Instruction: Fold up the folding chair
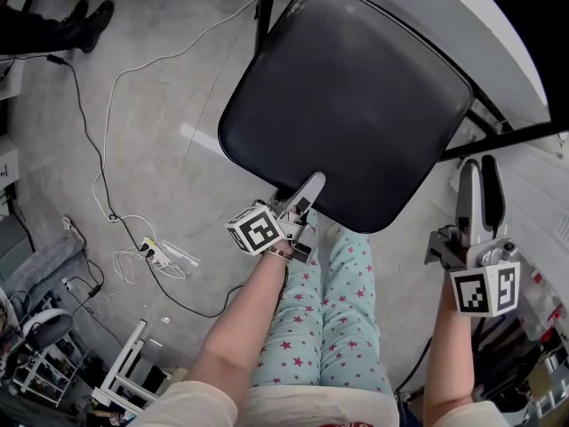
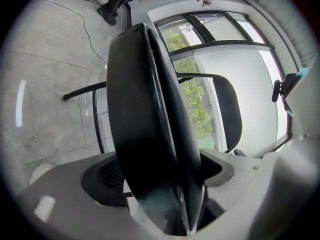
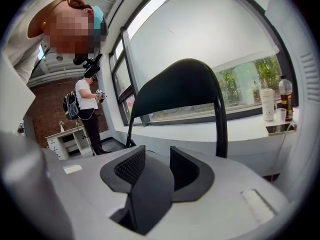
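On the grey concrete floor [image 1: 133, 105] in front of the person, the folding chair [image 1: 347, 96] stood with its black seat facing the head view, its dark frame tubes [image 1: 507, 136] running out to the right below a pale ledge. The left gripper [image 1: 305, 194] was at the near edge of the seat, and the left gripper view showed its jaws clamped onto that edge, one on each face of the seat panel [image 2: 150, 134], with the chair's backrest [image 2: 227, 114] seen beyond against a window. The right gripper [image 1: 480, 185] was held off to the right of the seat, pointing away from the person, near the frame tubes but apart from them. In the right gripper view its jaws stood a little apart with nothing between them, and the curved backrest lay beyond, clear of the pads. The person's legs in star-patterned trousers [image 1: 329, 318] were just below the seat's near edge. Thin cables [image 1: 98, 149] trailed over the floor at the left, running to a power strip [image 1: 160, 254].
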